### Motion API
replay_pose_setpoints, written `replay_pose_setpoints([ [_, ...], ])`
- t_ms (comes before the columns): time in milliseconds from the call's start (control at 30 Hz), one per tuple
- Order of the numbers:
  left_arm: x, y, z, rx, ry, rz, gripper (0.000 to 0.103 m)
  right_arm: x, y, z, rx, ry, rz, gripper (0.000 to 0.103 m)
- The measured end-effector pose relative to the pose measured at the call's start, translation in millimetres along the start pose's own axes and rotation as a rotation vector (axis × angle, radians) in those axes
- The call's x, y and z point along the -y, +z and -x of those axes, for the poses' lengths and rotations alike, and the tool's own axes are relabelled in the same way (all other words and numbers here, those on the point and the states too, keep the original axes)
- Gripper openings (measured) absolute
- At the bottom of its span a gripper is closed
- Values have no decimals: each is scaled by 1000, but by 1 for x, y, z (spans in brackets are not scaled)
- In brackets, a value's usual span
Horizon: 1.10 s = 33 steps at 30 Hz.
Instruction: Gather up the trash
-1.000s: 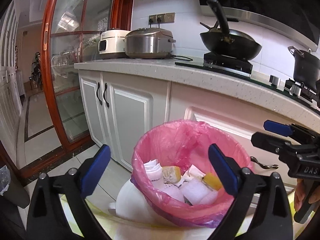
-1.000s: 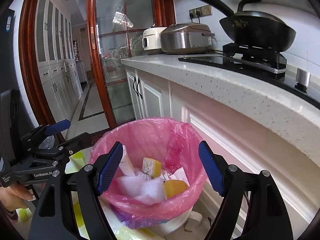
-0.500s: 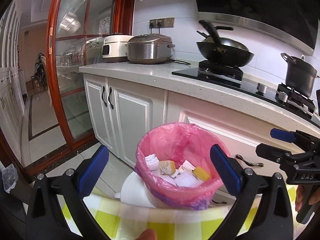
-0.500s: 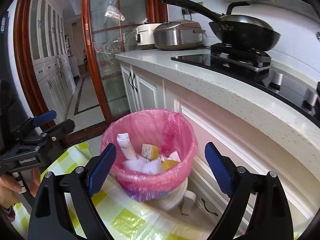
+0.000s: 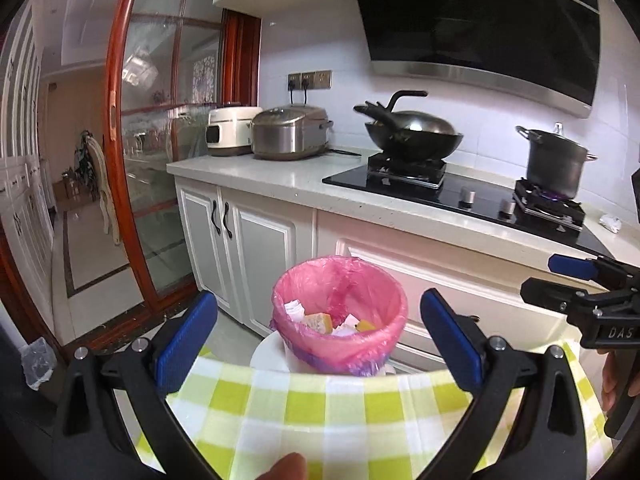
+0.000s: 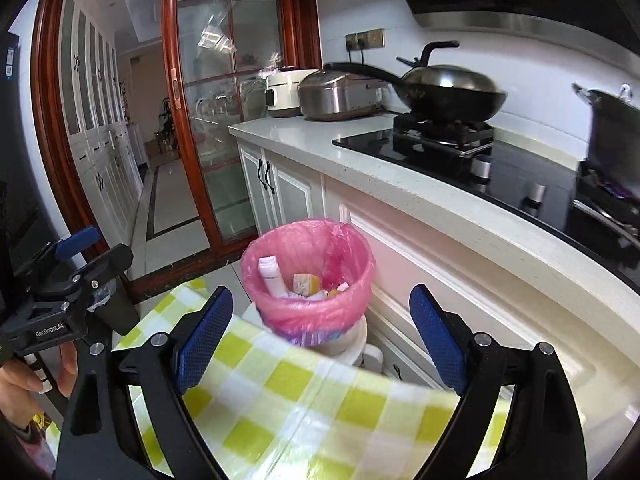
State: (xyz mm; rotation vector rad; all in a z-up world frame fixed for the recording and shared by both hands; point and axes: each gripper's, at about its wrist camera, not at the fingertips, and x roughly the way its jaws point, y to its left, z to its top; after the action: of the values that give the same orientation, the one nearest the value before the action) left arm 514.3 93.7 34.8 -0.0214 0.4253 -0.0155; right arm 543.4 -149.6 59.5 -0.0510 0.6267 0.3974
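Left wrist view: the left gripper (image 5: 318, 350) has its jaws wide with nothing between them, framing the bin (image 5: 340, 312) at 12 o'clock beyond the cloth (image 5: 320, 408) edge. A pink bag (image 5: 344, 280) lines the bin; the trash (image 5: 320, 320) inside is only partly seen, white and yellow scraps behind the near rim, and the bin's base is hidden by the cloth. At 3 o'clock the right gripper (image 5: 576, 292) enters from the frame edge, its body cut off, with a hand (image 5: 612, 384) half seen below it. A fingertip (image 5: 286, 468) pokes in at 6 o'clock. Right wrist view: the right gripper (image 6: 320, 354) also has wide, empty jaws, with the bin (image 6: 308, 276) at 12 o'clock on the floor against the cabinet. A white tube (image 6: 272, 276) leans inside among scraps. At 9 o'clock the left gripper (image 6: 80, 256) is seen side-on, partly cut off. The wok (image 6: 452, 92) and pot (image 6: 616, 124) on the counter (image 6: 400, 184) are motion-blurred, the pot cropped at 3 o'clock.
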Motion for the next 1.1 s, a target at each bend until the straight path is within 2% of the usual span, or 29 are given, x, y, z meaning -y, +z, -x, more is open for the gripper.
replay_pose_setpoints([
  [167, 8, -11, 56, -2, -6, -9, 98, -23, -24, 58, 20, -25, 26, 85],
  [333, 13, -35, 106, -2, -5, 21, 98, -28, -52, 107, 60, -8, -28, 85],
  [433, 23, -50, 133, -5, -8, -10, 98, -30, -70, 130, 77, 0, -51, 85],
  [633, 43, -75, 179, 12, -12, -67, 98, -47, -102, 170, 112, -2, -1, 85],
  [700, 48, -82, 190, 11, -13, -71, 98, -55, -113, 185, 129, -18, 27, 85],
  [833, 42, -94, 205, -13, -46, -3, 98, -59, -125, 204, 140, -5, 39, 85],
  [933, 36, -98, 212, -19, -36, 32, 98, -62, -131, 214, 144, 10, 39, 85],
  [1100, 34, -99, 223, 0, -24, 34, 98, -70, -136, 218, 139, 15, 53, 85],
])
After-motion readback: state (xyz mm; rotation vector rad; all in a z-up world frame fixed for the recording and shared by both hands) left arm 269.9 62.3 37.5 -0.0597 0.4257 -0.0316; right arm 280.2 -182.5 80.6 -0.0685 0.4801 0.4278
